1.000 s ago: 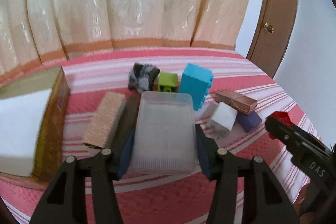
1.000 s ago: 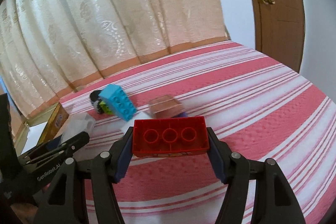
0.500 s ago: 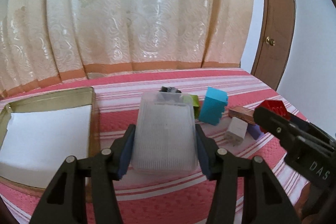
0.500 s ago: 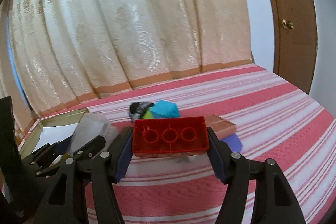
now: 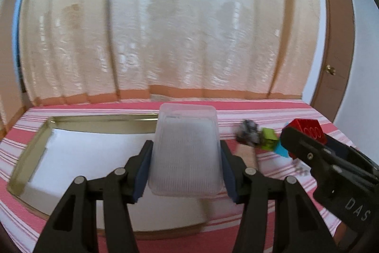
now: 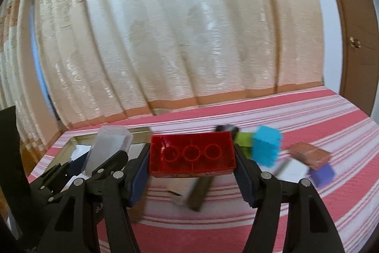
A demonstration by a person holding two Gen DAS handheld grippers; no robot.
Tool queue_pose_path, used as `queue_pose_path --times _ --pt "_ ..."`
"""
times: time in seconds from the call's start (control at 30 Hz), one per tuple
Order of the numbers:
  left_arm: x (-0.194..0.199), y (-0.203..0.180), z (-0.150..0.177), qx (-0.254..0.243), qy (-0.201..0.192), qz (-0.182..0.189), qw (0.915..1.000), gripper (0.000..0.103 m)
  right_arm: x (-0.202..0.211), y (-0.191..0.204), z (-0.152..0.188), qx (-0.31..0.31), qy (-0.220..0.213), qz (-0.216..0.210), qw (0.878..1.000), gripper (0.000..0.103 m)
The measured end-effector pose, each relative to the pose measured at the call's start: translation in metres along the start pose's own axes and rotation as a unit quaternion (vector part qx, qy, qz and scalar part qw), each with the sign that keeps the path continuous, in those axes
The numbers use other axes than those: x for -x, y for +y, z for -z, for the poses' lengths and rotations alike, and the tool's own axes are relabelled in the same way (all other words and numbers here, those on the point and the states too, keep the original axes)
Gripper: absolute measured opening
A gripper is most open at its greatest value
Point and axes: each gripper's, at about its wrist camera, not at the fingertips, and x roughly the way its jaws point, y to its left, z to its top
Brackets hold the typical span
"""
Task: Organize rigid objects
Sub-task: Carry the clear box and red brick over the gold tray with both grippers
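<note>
Left tongs (image 5: pixel 186 172) are clenching our clear case (image 5: pixel 186 153), tray (image 5: pixel 30 158) lying lower left; right tongs (image 6: pixel 191 172) are gripping our red brick (image 6: pixel 191 153).

Both views are bright with soft daylight that comes through the curtain (image 5: pixel 175 39) at the far side. Its folds are smeared by motion blur, and the pattern is hard to read. The small blocks (image 6: pixel 266 148) on the striped cloth (image 6: pixel 308 200) are also blurred. Shadows are weak. The fisheye lens bends the door (image 5: pixel 336 44) at the right and leaves dark corners.
</note>
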Motion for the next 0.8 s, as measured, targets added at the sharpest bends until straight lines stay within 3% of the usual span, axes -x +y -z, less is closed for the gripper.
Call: queue_pose_path --times 0.23,0.8 --pt "0.003 0.045 0.0 0.019 -0.001 -0.032 0.9993 0.053 -0.009 0.042 0.004 0.008 -0.009 -0.021 1.0 0.067" --pt "0.01 0.113 0.002 0.049 -0.01 -0.112 0.9924 0.053 -0.038 0.113 0.013 0.024 -0.015 -0.057 0.998 0.067"
